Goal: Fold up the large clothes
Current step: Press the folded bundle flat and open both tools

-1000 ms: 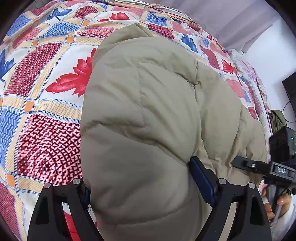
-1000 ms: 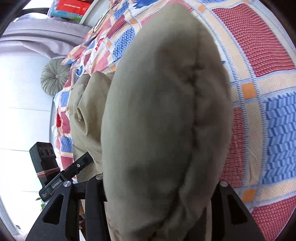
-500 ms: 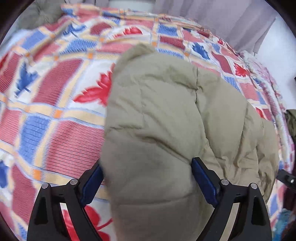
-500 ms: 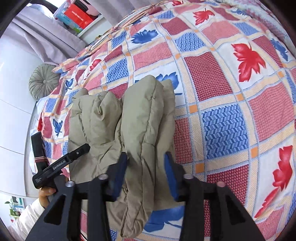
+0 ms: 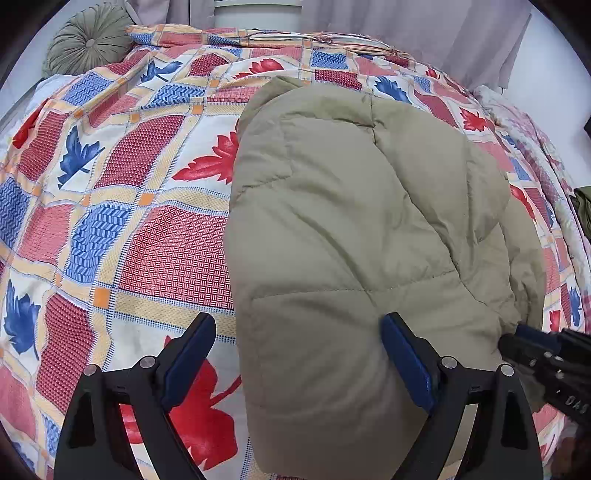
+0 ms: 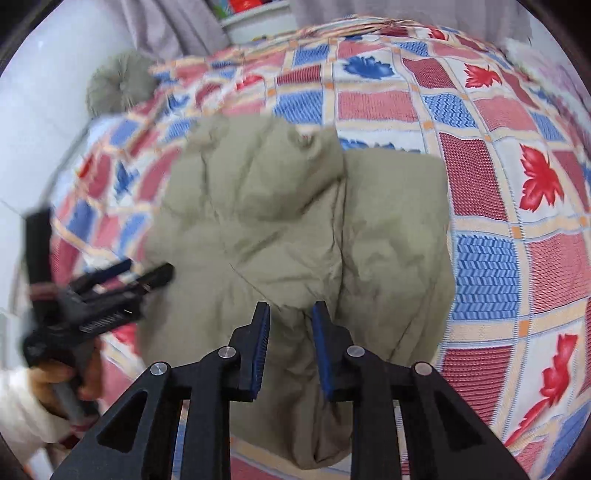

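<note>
Puffer jacket, olive-tan and thickly quilted, lies bundled in soft folds on a bed spread with a patchwork cover of red and blue leaves, its bulk toward the near edge of the bed. Left gripper stands spread wide, one blue pad off over the bedspread and the other pressed against the padded cloth, so it clamps nothing; the wide stance suits a garment too thick for a narrow pinch. Right gripper hovers over the jacket's near hem with its pads parted by a narrow gap and cloth visible behind them; nothing appears pinched, so it reads as released. Both tools sit at the same near side of the bundle, probably because the padded layers have been laid over one another there and now need pressing flat or a fresh hold. A round green cushion rests at the far left corner of the bed, beside grey curtains.
</note>
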Available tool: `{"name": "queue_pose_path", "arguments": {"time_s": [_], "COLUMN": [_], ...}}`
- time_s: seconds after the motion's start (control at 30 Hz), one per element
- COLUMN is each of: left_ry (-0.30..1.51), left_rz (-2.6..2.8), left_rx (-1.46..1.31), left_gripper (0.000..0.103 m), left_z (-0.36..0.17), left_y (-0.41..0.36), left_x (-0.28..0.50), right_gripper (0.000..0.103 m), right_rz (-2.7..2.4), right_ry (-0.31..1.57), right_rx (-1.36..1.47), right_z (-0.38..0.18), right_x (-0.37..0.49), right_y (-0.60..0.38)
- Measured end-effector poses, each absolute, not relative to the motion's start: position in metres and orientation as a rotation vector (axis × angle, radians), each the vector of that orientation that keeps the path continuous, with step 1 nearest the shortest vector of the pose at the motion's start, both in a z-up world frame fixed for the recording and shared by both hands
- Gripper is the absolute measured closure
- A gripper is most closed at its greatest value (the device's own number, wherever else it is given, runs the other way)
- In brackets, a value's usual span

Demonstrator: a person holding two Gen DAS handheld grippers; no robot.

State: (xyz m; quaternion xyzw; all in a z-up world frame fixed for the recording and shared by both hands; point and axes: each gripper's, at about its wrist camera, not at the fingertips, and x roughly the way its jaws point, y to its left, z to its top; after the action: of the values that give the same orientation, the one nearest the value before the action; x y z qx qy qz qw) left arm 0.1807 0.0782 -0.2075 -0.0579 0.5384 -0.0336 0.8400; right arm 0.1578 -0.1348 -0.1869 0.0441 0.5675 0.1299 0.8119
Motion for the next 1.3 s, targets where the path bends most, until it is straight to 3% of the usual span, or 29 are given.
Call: {"name": "queue_pose_path", "arguments": {"time_s": [0.27,0.9,0.93,1.23,1.3], "left_ry": [1.169,1.19,1.198,1.234,1.231], "left_rz": [-0.073,-0.009,-0.009,0.025,0.022], "left_rx": [-0.115,-0.161,-0.159,-0.07,-0.05], "left_gripper": [0.011,0.01,0.0,0.0,0.0], "left_z": [-0.206,-0.181,-0.181,-0.169,-0.162], "left_y": [0.072,0.086,0.086,0.082,0.08], "left_x": [0.177,0.152,0.151,0.13,0.122], "right_gripper": [0.077,0.076,0.076,0.076,0.068], "right_rz": [0.233,0.195,0.195,0.175,0.169], "right_ry": [1.283,1.282,1.283,1.295,1.296], "right_rx": [0.146,0.211,0.215,0.246,0.257], "right_z": [-0.226,-0.184,-0.184,-0.172,-0.166], "right_x": [0.15,0.123,0.122,0.113,0.109], "right_y": [-0.147,-0.159,-0.16,-0.161,-0.161]}}
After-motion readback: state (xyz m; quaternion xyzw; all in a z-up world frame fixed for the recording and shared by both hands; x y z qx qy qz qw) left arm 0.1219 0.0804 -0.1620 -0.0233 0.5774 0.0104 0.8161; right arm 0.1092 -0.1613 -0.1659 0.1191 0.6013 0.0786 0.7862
